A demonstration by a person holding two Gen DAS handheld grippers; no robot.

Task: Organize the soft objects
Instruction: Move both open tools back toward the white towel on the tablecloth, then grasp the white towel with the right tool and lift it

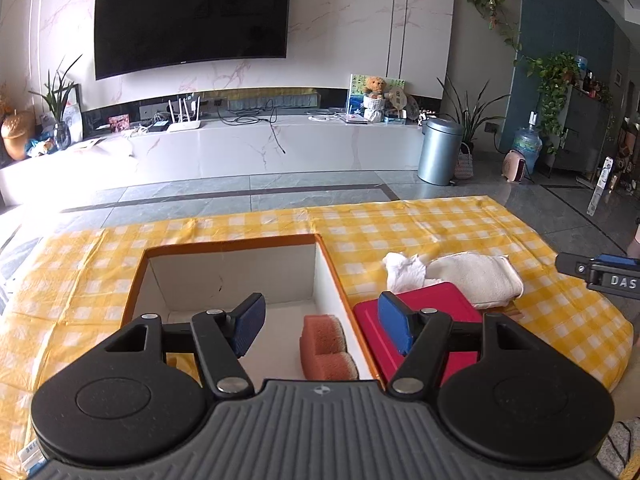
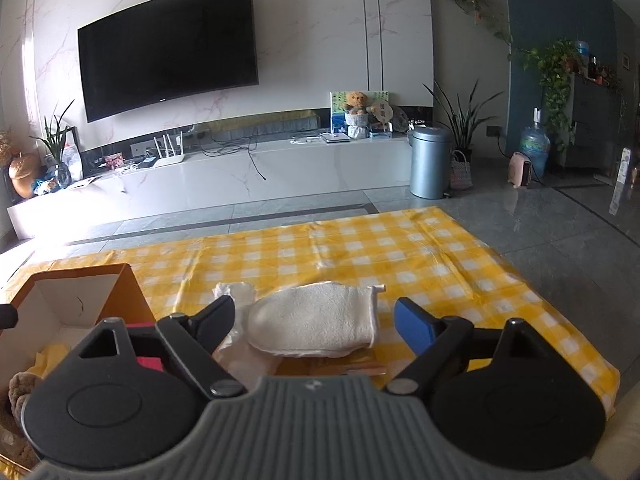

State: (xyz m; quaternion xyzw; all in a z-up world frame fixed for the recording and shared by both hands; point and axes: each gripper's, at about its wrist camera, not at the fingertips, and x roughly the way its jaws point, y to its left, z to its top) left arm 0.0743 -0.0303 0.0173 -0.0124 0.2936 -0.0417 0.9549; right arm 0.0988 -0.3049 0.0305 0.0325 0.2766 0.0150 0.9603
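One open cardboard box [image 1: 240, 276] sits on the yellow checked tabletop [image 1: 420, 224], orange outside and white inside. A pink sponge [image 1: 326, 346] lies on its floor against the right wall. In the right wrist view a brownish, knobbly soft thing [image 2: 18, 394] shows at the box's near corner; what it is cannot be told.

Just right of the box lies a flat red item [image 1: 436, 320], touching the box's wall. A white terry mitt [image 2: 316, 326] rests beyond it, overlapping a crumpled white cloth [image 2: 234, 294] on its left.

The left claw [image 1: 322, 322] hangs above the box's right wall, its blue pads spread wide with nothing between them; the sponge is below, untouched. The right claw [image 2: 316, 318] is also spread wide and empty, pointing at the mitt, which shows between the fingers without contact.

The far half of the tabletop is bare cloth, and its right edge drops to grey floor tiles [image 2: 560, 240].
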